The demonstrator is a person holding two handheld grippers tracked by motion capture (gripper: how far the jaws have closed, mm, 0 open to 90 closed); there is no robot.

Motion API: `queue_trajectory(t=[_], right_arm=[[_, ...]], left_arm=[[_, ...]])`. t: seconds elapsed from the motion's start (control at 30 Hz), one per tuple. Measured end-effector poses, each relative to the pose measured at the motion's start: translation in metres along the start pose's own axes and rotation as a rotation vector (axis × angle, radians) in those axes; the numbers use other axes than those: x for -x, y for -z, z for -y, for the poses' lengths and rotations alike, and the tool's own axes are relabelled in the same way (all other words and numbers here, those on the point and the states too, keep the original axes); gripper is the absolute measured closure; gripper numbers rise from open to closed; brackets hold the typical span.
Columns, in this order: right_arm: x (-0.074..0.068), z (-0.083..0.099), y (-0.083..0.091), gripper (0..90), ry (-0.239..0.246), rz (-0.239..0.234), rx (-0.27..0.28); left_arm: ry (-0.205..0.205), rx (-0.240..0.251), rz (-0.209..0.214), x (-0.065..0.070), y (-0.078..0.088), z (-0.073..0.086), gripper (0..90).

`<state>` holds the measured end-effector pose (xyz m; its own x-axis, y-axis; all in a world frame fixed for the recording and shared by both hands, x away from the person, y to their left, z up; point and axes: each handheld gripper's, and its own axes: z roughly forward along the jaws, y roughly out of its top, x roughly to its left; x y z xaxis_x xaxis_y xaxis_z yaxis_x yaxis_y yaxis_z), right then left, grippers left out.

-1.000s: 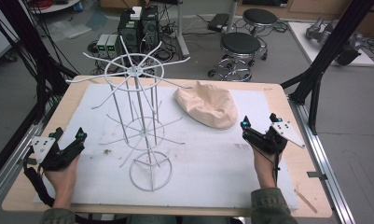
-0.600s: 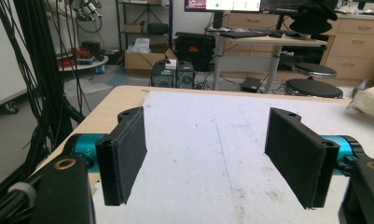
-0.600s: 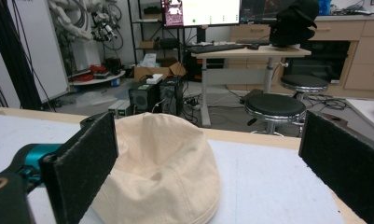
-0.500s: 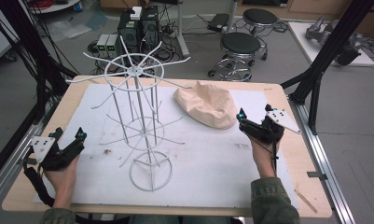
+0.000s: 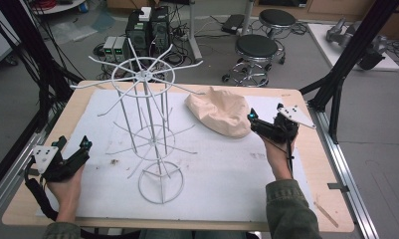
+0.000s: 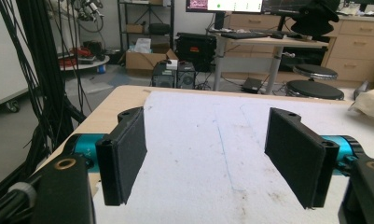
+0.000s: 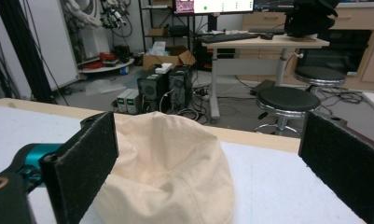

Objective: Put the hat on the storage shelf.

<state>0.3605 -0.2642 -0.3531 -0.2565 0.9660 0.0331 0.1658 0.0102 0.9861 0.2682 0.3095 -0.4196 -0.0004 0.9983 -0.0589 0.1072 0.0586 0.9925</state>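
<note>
A cream cloth hat (image 5: 218,112) lies crumpled on the white mat (image 5: 227,164) at the back right of the table. My right gripper (image 5: 267,123) stands open just right of it, its left jaw at the hat's edge; in the right gripper view the hat (image 7: 168,170) sits between the wide-spread pads (image 7: 89,158). A tall white wire rack (image 5: 147,124) with radiating arms stands at the table's middle. My left gripper (image 5: 72,149) rests open at the front left, nothing between its pads (image 6: 124,154).
The wooden table's edge (image 5: 311,164) frames the mat. Black frame posts (image 5: 346,64) rise at both sides. Two stools (image 5: 256,50) and computer boxes (image 5: 147,30) stand on the floor behind the table.
My right gripper has moved forward and left, closing in on the hat's right edge. The left gripper has stayed in place.
</note>
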Motion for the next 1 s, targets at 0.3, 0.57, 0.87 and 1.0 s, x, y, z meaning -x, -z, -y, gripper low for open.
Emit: queue_trajectory(t=[0.3, 0.57, 0.87, 1.0], right_arm=[[0.002, 0.001, -0.023, 5.1, 0.017, -0.012, -0.05], [-0.004, -0.008, -0.04, 5.2, 0.031, -0.028, -0.086], [-0.011, -0.02, -0.063, 5.2, 0.047, -0.052, -0.132], [-0.011, -0.026, -0.076, 5.3, 0.04, -0.054, -0.144]], left_arm=[[-0.005, -0.003, 0.0, 0.001, 0.0, 0.0, 29.2], [0.0, -0.005, 0.0, 0.0, -0.001, 0.001, 29.2], [-0.001, -0.007, 0.004, 0.0, -0.001, 0.001, 29.3], [-0.001, -0.008, 0.003, 0.0, -0.002, 0.001, 29.3]])
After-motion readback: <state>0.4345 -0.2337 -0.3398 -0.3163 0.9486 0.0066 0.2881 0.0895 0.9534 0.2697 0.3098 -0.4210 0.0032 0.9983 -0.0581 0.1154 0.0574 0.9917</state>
